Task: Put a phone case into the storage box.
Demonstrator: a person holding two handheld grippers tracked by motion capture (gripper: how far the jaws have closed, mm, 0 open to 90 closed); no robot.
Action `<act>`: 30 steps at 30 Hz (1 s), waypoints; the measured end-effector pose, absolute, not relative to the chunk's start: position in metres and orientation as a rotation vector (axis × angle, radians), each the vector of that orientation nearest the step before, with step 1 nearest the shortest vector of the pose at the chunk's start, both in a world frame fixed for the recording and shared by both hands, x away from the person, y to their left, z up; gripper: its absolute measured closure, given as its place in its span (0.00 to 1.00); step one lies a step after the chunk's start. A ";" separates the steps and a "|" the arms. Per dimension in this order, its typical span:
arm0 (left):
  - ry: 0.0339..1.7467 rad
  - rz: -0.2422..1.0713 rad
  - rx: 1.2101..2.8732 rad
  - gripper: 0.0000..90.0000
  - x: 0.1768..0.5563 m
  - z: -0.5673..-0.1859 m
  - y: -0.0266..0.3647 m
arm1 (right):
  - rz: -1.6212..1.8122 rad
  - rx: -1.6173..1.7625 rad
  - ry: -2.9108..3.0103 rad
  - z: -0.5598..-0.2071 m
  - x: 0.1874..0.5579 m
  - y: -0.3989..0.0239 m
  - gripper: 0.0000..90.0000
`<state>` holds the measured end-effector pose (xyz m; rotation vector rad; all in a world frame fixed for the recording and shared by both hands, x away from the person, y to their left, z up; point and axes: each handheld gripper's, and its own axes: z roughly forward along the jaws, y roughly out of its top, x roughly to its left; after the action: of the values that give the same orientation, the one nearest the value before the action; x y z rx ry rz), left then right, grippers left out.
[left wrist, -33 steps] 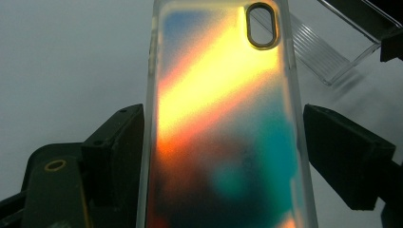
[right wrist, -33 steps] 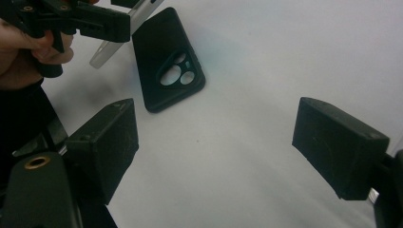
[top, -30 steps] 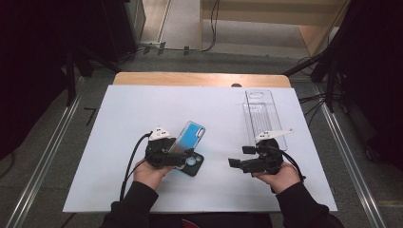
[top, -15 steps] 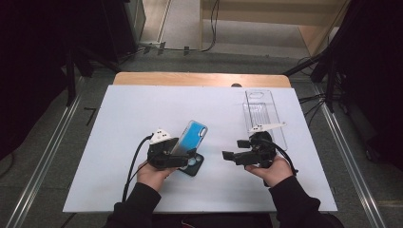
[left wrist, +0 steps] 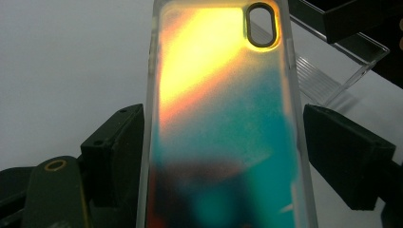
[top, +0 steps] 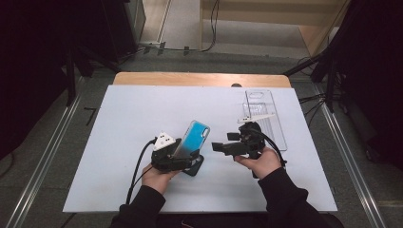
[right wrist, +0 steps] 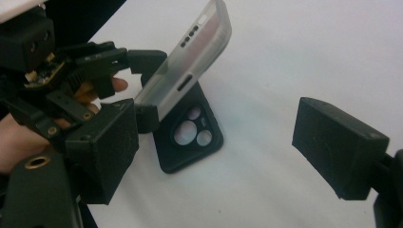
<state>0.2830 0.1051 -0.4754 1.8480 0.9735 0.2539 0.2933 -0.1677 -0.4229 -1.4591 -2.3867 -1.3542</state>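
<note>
A phone in a frosted case with a teal-to-orange shimmering back stands tilted, its lower end pinched from both sides by my left gripper. Under it a black phone case with round camera holes lies flat on the white table. My right gripper hovers just right of the phone, pointing left at it, jaws wide apart with nothing between them. The right gripper view shows the phone from its side, held by the left gripper.
A clear plastic tray lies at the table's right rear, behind my right hand. The white mat spreads to the left and back. A wooden strip edges the far side.
My right gripper has moved left across the table, closer to the held phone. The left gripper and phone have stayed in place.
</note>
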 end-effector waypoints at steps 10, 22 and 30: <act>0.977 0.244 1.789 0.19 0.279 -0.482 0.100 | -1.367 -1.461 -2.375 -0.419 0.306 -0.156 0.16; 0.981 0.219 1.759 0.19 0.277 -0.483 0.096 | -1.355 -1.486 -2.327 -0.421 0.322 -0.150 0.24; 0.988 0.230 1.758 0.19 0.276 -0.483 0.095 | -1.294 -1.515 -2.294 -0.425 0.337 -0.141 0.34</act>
<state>0.2764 0.0946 -0.4835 1.7584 0.9880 0.2298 0.3370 -0.1413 -0.4247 -1.5152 -2.2937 -1.2940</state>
